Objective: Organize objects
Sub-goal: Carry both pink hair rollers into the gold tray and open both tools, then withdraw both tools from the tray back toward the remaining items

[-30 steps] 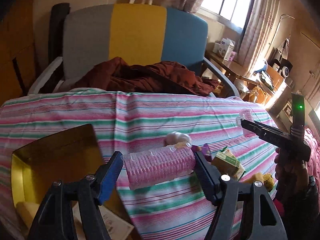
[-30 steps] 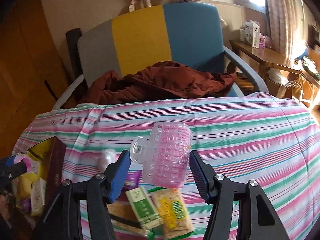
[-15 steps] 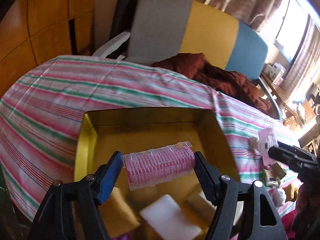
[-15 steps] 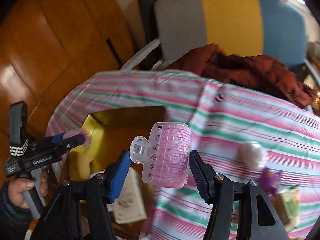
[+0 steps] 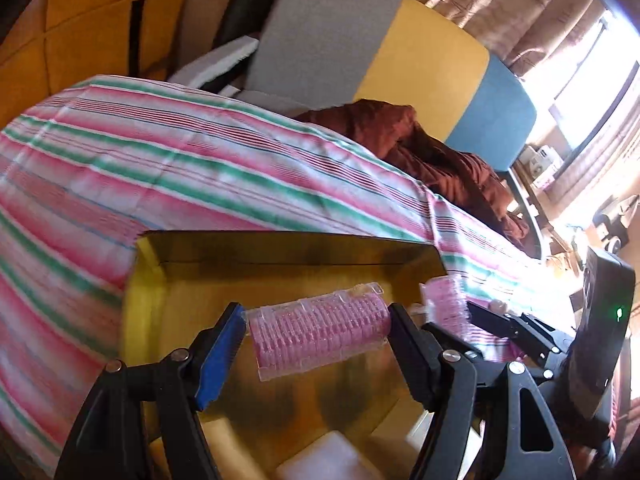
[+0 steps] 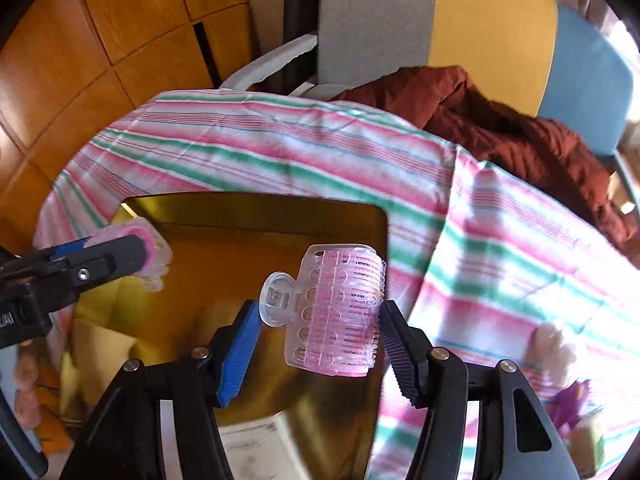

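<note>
Pink plastic hair roller with a clear clip shell [image 5: 318,330] is being clamped lengthwise by the left gripper [image 5: 316,344], both pads pressing on its ends, at lower centre of the left wrist frame. It is hanging above the open gold cardboard box [image 5: 168,320], not touching it. Half a second ago the box filled the frame similarly; now the right gripper [image 5: 466,320] is appearing much closer, just beside the left one at centre right, carrying the second pink roller with a clear claw clip [image 5: 444,304] over the box's right wall.

In the right wrist frame, the right gripper [image 6: 320,332] is gripping that second roller [image 6: 336,312] at lower centre, the black pad touching its bristled side and the blue pad at its clip tab. It is now sitting over the gold box interior [image 6: 256,224]; half a second ago it was over the box edge and the striped pink, green and white cloth [image 6: 280,148]. The left gripper [image 6: 132,252] is entering at centre left.
</note>
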